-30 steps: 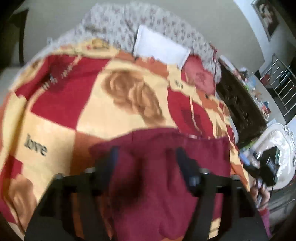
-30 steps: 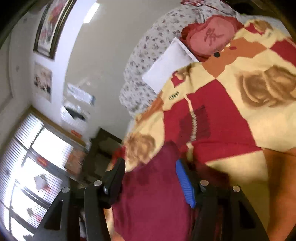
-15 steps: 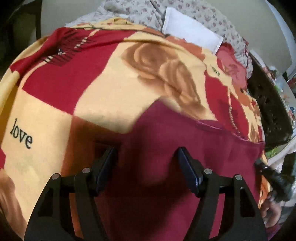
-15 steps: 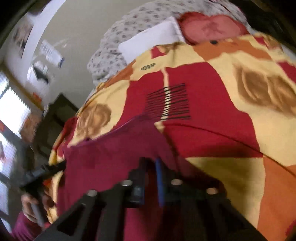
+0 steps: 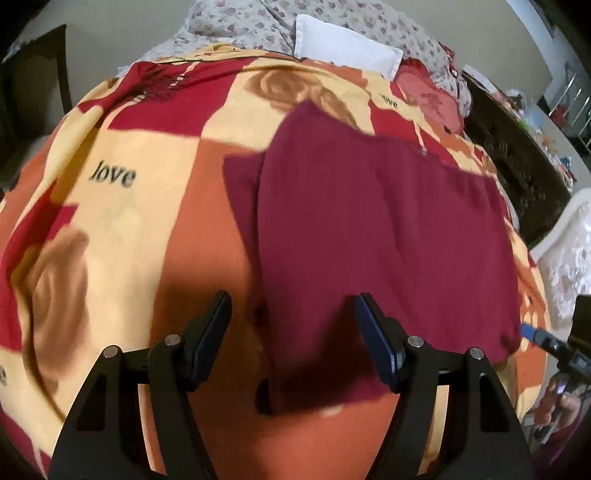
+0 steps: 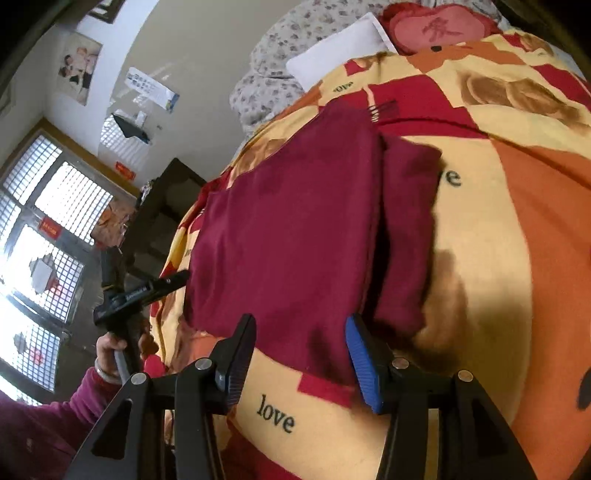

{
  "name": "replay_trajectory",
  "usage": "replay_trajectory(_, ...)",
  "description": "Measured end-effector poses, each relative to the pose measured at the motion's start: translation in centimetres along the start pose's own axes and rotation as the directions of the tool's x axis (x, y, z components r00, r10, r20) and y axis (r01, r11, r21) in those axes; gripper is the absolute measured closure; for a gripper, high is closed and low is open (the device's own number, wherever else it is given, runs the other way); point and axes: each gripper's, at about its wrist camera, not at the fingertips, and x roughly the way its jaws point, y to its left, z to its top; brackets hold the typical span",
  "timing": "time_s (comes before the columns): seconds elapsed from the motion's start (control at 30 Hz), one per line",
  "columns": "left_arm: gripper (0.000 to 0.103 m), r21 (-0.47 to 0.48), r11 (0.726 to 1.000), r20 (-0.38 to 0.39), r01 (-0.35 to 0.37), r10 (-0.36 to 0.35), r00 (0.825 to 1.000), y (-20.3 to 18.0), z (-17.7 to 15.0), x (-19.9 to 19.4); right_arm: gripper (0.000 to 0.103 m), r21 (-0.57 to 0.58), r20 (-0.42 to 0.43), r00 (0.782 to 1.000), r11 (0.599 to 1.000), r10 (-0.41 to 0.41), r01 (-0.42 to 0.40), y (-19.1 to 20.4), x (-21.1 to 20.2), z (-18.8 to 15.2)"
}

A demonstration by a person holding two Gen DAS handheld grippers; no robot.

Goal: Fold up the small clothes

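Garment (image 5: 388,236), one, maroon, lies folded flat on the patterned bedspread (image 5: 147,229), one sleeve poking out at its side. Two grippers: left gripper (image 5: 291,332) released, jaws wide over the near hem, nothing pinched; right gripper (image 6: 299,350) opening, pads clear of cloth. One white pillow (image 5: 347,48) at far end.

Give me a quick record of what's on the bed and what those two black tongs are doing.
surface: bed under a red, yellow and orange blanket printed "love"
garment: maroon cloth lying flat, folded over, a lower layer showing along one side
left tongs: open, over the cloth's near edge, gripping nothing
right tongs: jaws opening, near edge of cloth between them, not pinched
behind: white pillow, red cushion
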Motion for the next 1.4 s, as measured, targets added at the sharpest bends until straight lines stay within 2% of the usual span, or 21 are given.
replay_trajectory(0.07, 0.033, -0.011, 1.0, -0.021, 0.013, -0.013, 1.0, 0.1, -0.8, 0.2, 0.082, -0.036, -0.039, 0.999, 0.999, -0.033, 0.032, -0.1, 1.4, -0.4)
replay_trajectory(0.1, 0.033, -0.017, 1.0, -0.028, 0.011, -0.012, 1.0, 0.2, -1.0, 0.2, 0.102, -0.041, -0.046, 0.996, 0.997, -0.072, 0.07, -0.5, 2.0, -0.5)
replay_trajectory(0.17, 0.033, -0.019, 1.0, -0.022, 0.01, -0.011, 1.0, 0.1, -1.3, -0.3, 0.103, -0.027, -0.034, 0.997, 0.997, -0.072, 0.071, -1.2, 2.1, -0.3)
replay_trajectory(0.27, 0.033, 0.006, 1.0, 0.017, 0.017, -0.018, 1.0, -0.3, -1.5, -1.6, 0.103, -0.04, 0.021, 0.989, 0.988, -0.148, 0.149, -1.7, -0.4, 0.3)
replay_trajectory(0.33, 0.033, 0.019, 1.0, 0.034, 0.014, -0.015, 0.999, -0.6, -1.7, -2.0, 0.103, 0.009, 0.055, 0.991, 0.992, -0.124, 0.124, -2.7, -2.1, 0.5)
replay_trajectory(0.4, 0.033, 0.02, 1.0, 0.028, 0.014, -0.014, 1.0, -0.8, -1.9, -1.7, 0.103, 0.028, 0.062, 0.987, 0.989, -0.148, 0.147, -3.2, -3.0, 0.5)
replay_trajectory(0.5, 0.033, 0.012, 1.0, 0.002, 0.005, -0.005, 1.0, -1.0, -2.1, -0.8, 0.103, -0.004, 0.055, 0.975, 0.977, -0.214, 0.215, -2.8, -3.2, 0.2)
replay_trajectory(0.6, 0.033, 0.011, 1.0, -0.007, 0.019, -0.019, 1.0, -1.2, -2.4, -0.6, 0.101, -0.005, 0.106, 0.983, 0.989, -0.148, 0.149, -1.5, -3.8, -0.1)
replay_trajectory(0.67, 0.033, 0.017, 1.0, -0.012, 0.013, -0.013, 1.0, -1.3, -2.6, -0.5, 0.08, -0.018, 0.054, 0.991, 0.992, -0.123, 0.124, -0.6, -2.7, -0.3)
replay_trajectory(0.7, 0.033, 0.018, 1.0, -0.016, 0.012, -0.012, 1.0, -1.3, -2.6, -0.5, 0.056, -0.034, 0.02, 0.993, 0.993, -0.115, 0.116, -0.4, -2.1, -0.5)
replay_trajectory(0.73, 0.033, 0.015, 1.0, -0.021, 0.013, -0.013, 1.0, -1.3, -2.7, -0.4, 0.051, -0.052, 0.003, 0.993, 0.991, -0.12, 0.12, 0.0, -1.2, -0.5)
replay_trajectory(0.8, 0.033, 0.005, 1.0, -0.027, 0.017, -0.017, 0.999, -1.1, -2.9, -0.3, 0.051, -0.084, -0.004, 0.992, 0.988, -0.13, 0.129, 0.4, 0.4, -0.7)
replay_trajectory(0.87, 0.033, -0.01, 1.0, -0.036, 0.018, -0.018, 0.999, -0.8, -3.0, -0.1, 0.059, -0.109, -0.027, 0.99, 0.985, -0.138, 0.134, 0.6, 2.2, -0.7)
replay_trajectory(0.9, 0.033, -0.021, 1.0, -0.042, 0.018, -0.019, 0.999, -0.7, -3.1, 0.0, 0.085, -0.12, -0.036, 0.987, 0.981, -0.159, 0.153, 0.7, 3.1, -0.7)
replay_trajectory(0.93, 0.033, -0.028, 0.999, -0.047, 0.017, -0.018, 0.999, -0.5, -3.2, 0.1, 0.098, -0.137, -0.042, 0.982, 0.974, -0.185, 0.178, 0.8, 3.7, -0.6)
replay_trajectory(1.0, 0.033, -0.036, 0.999, -0.059, 0.014, -0.016, 0.998, -0.3, -3.3, 0.0, 0.098, -0.172, -0.049, 0.973, 0.961, -0.225, 0.214, 1.1, 3.6, 0.0)
replay_trajectory(1.07, 0.033, -0.027, 1.0, -0.052, 0.015, -0.016, 0.999, -0.1, -3.5, -0.4, 0.098, -0.177, -0.026, 0.958, 0.945, -0.285, 0.276, 0.7, 1.8, 0.7)
replay_trajectory(1.17, 0.033, -0.025, 1.0, -0.045, 0.011, -0.012, 0.999, 0.2, -3.9, -0.4, 0.098, -0.114, -0.025, 0.951, 0.946, -0.307, 0.302, -1.6, 0.0, 1.0)
replay_trajectory(1.3, 0.033, -0.04, 0.999, -0.062, 0.007, -0.009, 0.998, 0.1, -4.0, 0.3, 0.098, -0.119, -0.074, 0.936, 0.934, -0.345, 0.336, -2.0, 1.6, 0.2)
replay_trajectory(1.4, 0.033, -0.023, 1.0, -0.044, 0.013, -0.014, 0.999, -0.5, -3.9, -0.2, 0.098, -0.085, -0.069, 0.942, 0.942, -0.33, 0.324, -1.7, 0.5, 0.9)
